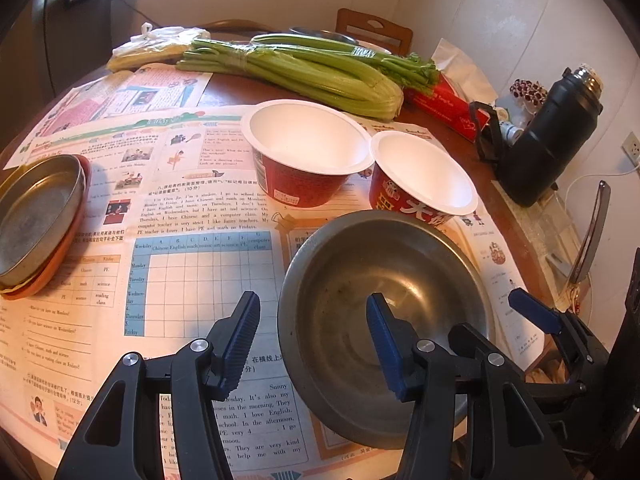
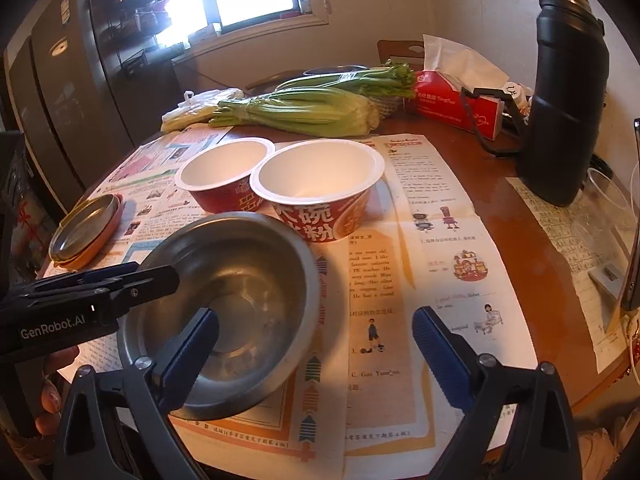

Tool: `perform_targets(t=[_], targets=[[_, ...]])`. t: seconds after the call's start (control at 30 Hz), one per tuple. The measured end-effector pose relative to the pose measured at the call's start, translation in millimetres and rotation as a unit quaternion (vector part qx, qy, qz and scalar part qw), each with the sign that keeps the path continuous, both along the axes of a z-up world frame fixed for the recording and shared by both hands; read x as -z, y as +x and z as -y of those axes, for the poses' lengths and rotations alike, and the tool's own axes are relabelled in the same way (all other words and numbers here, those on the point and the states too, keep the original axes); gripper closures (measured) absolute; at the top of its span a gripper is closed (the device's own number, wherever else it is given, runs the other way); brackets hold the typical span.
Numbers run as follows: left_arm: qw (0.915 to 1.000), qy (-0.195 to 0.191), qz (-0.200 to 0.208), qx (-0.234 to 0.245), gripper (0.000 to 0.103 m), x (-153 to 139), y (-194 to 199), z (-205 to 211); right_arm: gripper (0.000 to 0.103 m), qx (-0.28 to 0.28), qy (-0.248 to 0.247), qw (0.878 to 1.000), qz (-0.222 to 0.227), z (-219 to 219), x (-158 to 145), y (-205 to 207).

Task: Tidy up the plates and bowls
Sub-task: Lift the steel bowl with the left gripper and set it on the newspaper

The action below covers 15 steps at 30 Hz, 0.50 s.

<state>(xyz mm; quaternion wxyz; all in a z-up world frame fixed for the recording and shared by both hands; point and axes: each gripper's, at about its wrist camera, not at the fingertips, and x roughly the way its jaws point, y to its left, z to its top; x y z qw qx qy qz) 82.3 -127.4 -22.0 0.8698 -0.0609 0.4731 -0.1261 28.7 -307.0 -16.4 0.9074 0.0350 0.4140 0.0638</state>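
Note:
A steel bowl (image 1: 384, 312) (image 2: 236, 296) sits on newspaper at the near table edge. Behind it stand two red paper bowls with white insides, one (image 1: 308, 148) (image 2: 224, 176) to the left and one (image 1: 424, 180) (image 2: 320, 184) to the right. A metal plate stacked on an orange plate (image 1: 36, 216) (image 2: 86, 226) lies far left. My left gripper (image 1: 312, 344) is open, its right finger over the steel bowl's inside, its left finger outside the rim. My right gripper (image 2: 316, 356) is open, its left finger inside the bowl, its right finger over the newspaper. Both hold nothing.
Celery bunches (image 1: 304, 64) (image 2: 304, 110), a plastic bag (image 1: 152, 46), a red tissue box (image 1: 448, 104) (image 2: 456, 104) and a black thermos (image 1: 548, 136) (image 2: 564, 92) stand at the back and right. Newspaper (image 1: 200, 272) covers the round wooden table (image 2: 516, 240).

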Motion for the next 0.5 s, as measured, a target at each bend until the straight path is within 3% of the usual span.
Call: perform_targets(t=[0.23, 0.5], targets=[[0.9999, 0.003, -0.010, 0.002, 0.046, 4, 5, 8, 0.029, -0.012, 0.025, 1.000, -0.014, 0, 4, 4], [0.9998, 0.010, -0.013, 0.007, 0.046, 9, 4, 18, 0.043, -0.034, 0.022, 0.999, -0.020, -10, 10, 4]])
